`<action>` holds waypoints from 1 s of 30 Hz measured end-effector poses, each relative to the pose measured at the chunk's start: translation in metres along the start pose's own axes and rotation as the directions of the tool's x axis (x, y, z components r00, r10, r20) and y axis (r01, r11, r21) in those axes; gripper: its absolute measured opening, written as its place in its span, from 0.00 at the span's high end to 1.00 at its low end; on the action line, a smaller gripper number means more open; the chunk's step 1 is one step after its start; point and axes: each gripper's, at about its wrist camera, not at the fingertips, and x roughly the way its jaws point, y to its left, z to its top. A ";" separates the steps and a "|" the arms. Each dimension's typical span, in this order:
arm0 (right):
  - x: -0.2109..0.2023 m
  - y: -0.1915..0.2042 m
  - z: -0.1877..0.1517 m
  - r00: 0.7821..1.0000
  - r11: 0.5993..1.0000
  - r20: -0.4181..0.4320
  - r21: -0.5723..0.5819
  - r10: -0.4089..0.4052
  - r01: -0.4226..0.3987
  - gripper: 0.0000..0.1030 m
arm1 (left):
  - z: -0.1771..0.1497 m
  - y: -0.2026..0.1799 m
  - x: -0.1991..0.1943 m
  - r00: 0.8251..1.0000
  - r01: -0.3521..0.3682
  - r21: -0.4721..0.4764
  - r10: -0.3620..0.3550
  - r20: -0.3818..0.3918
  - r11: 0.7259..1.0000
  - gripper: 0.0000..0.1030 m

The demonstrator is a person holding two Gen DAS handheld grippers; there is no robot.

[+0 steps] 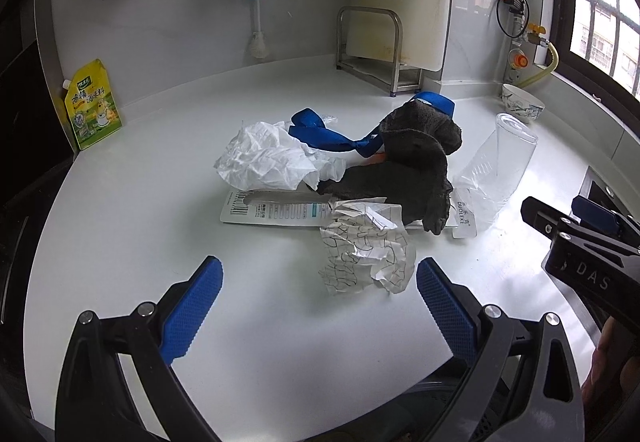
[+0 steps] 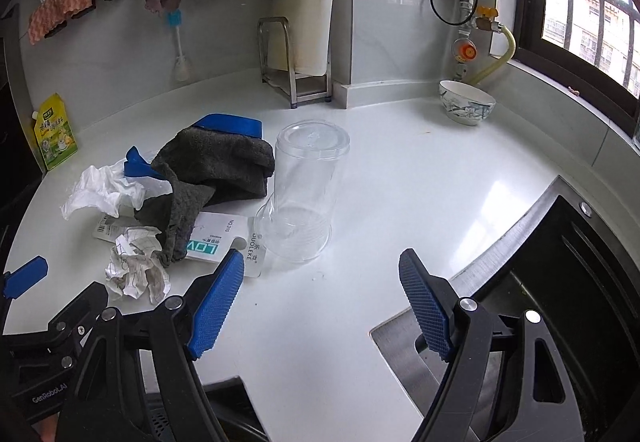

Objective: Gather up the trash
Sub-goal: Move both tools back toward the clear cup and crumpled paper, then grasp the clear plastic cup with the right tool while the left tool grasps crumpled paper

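A heap of trash lies mid-counter: crumpled white tissue (image 1: 268, 156) (image 2: 102, 188), a blue ribbon (image 1: 328, 136) (image 2: 230, 124), a dark grey rag (image 1: 408, 162) (image 2: 212, 172), a flat card package (image 1: 272, 210) (image 2: 216, 242) and a crumpled patterned paper (image 1: 366, 252) (image 2: 136, 266). A clear plastic cup (image 1: 494, 172) (image 2: 302, 190) stands upside down to the right. My left gripper (image 1: 320, 282) is open, just short of the patterned paper. My right gripper (image 2: 322, 274) is open and empty, in front of the cup; it also shows in the left wrist view (image 1: 560, 212).
A yellow pouch (image 1: 94, 104) (image 2: 54, 132) leans at the back left. A metal rack (image 1: 370, 46) (image 2: 294, 60) and a patterned bowl (image 1: 522, 102) (image 2: 466, 102) stand at the back. A dark sink (image 2: 568, 262) opens at the right. Cloths hang on the wall rail.
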 end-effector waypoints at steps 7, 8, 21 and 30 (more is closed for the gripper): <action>0.022 0.000 0.009 1.000 1.000 -0.004 -0.012 0.023 -0.023 0.26 | -0.002 -0.001 0.010 0.999 -0.029 -0.008 0.029 -0.015 1.000 0.07; 0.025 -0.001 0.009 1.000 1.000 -0.007 -0.006 0.027 -0.027 0.26 | -0.002 -0.001 0.010 1.000 -0.026 -0.010 0.025 -0.017 1.000 0.07; 0.056 -0.014 0.023 0.996 0.996 -0.057 0.066 0.066 -0.063 0.26 | -0.003 -0.012 0.010 0.999 -0.037 0.004 0.037 0.001 0.999 0.07; 0.076 -0.016 0.032 0.995 0.993 -0.062 0.088 0.080 -0.074 0.26 | -0.002 -0.008 0.011 0.999 -0.051 -0.012 0.051 0.001 0.999 0.07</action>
